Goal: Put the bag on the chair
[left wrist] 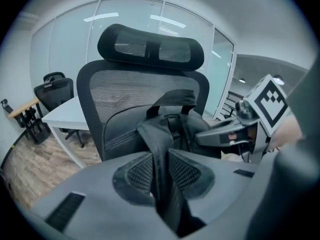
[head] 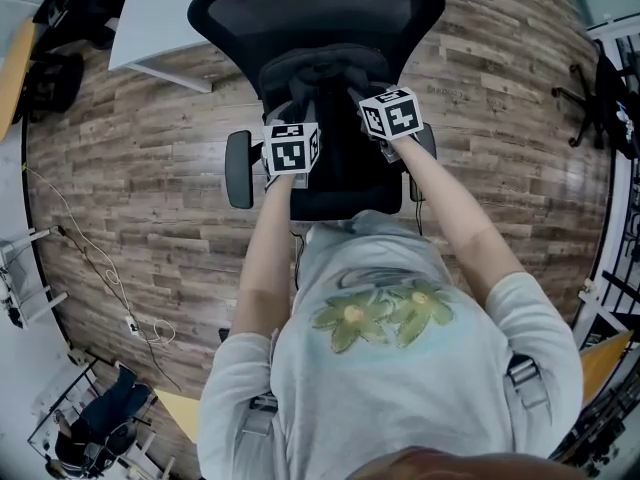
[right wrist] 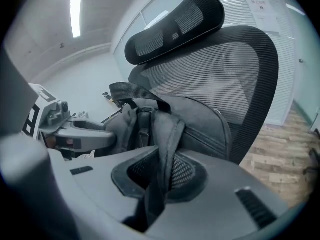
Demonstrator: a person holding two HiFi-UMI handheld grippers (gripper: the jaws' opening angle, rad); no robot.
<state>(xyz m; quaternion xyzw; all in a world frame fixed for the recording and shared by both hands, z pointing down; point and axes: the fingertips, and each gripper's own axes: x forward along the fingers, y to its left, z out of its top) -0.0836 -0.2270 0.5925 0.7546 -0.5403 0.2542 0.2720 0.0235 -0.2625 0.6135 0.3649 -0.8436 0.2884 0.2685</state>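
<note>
Black mesh covers the chair (head: 320, 8), and the dark grey bag (head: 325, 78) sits upright over its seat with its back panel against the backrest, so the step in hand appears to be the final set-down. The left gripper (left wrist: 160, 173) has its pads pressed onto 1 shoulder strap (left wrist: 157, 139), which runs up between the 2 jaws to the bag. The right gripper (right wrist: 161, 171) pinches the second strap (right wrist: 169, 134) in the same way. Both grippers point forward and downward at the seat, side by side and close together. No view shows the bag's base, so whether its full weight rests on the seat cannot be told. The next move likely calls for confirming that the bag is settled, spreading both pairs of jaws to free the straps, and drawing the grippers back toward the person without snagging the webbing. A bag released while tilted could slump forward off the seat. The chair stands on a wood-plank floor (head: 130, 138), with a white desk (head: 160, 18) just behind it. A loose cable (head: 90, 258) trails across the floor at the left. Glass partition walls (left wrist: 65, 49) enclose the room, and a second office chair (left wrist: 55, 91) stands beyond the desk.
</note>
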